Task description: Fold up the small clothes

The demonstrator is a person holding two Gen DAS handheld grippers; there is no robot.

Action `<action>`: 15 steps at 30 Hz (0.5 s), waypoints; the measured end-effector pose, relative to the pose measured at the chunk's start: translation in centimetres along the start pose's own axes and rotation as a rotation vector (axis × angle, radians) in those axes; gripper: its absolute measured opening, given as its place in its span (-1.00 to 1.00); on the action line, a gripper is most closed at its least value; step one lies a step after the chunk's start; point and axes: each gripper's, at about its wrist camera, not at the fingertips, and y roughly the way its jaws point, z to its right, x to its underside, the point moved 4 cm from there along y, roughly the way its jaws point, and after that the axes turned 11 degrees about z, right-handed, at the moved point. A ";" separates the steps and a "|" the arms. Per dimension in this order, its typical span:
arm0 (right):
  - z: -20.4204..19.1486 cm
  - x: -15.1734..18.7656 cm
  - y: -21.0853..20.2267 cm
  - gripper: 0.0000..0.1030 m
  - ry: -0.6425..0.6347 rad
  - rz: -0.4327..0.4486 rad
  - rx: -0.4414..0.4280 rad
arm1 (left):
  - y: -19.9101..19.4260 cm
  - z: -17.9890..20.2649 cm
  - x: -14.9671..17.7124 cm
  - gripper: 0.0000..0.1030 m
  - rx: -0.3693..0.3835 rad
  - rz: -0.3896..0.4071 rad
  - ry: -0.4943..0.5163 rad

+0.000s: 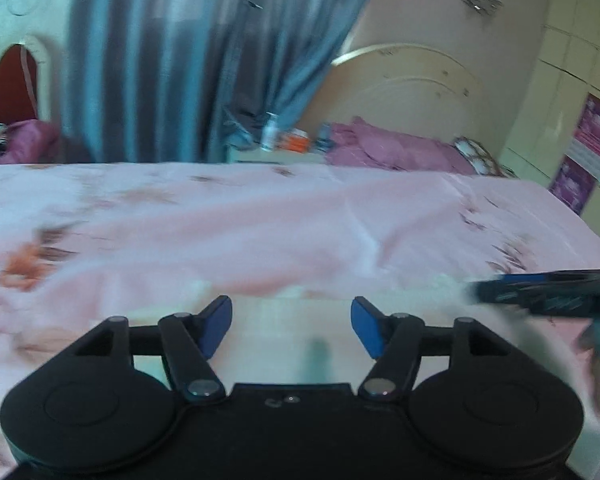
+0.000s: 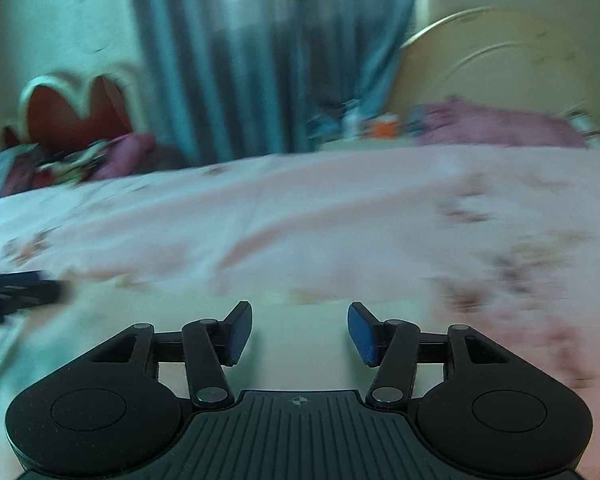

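Note:
A small pale, whitish garment (image 1: 292, 344) lies flat on the pink floral bedsheet (image 1: 260, 216), right under my left gripper (image 1: 291, 306). That gripper is open, with nothing between its blue pads (image 1: 216, 324). My right gripper (image 1: 484, 292) reaches in from the right edge, blurred, over the same cloth. In the right wrist view the right gripper (image 2: 299, 310) is open over the pale garment (image 2: 300, 356), with nothing between its pads. The left gripper (image 2: 56, 290) shows as a dark blur at the left edge. Both views are blurred.
Beyond the bed hang blue-grey curtains (image 1: 204, 60). A low stand with a bottle and small boxes (image 1: 284, 140) sits behind the bed, next to a second bed with purple bedding (image 1: 388, 148) and a cream headboard. Cream wardrobes (image 1: 572, 92) line the right wall.

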 end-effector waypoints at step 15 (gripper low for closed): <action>9.3 2.1 -2.0 0.04 0.068 -0.005 0.237 | -0.4 -3.1 2.9 0.24 -0.156 -0.037 0.125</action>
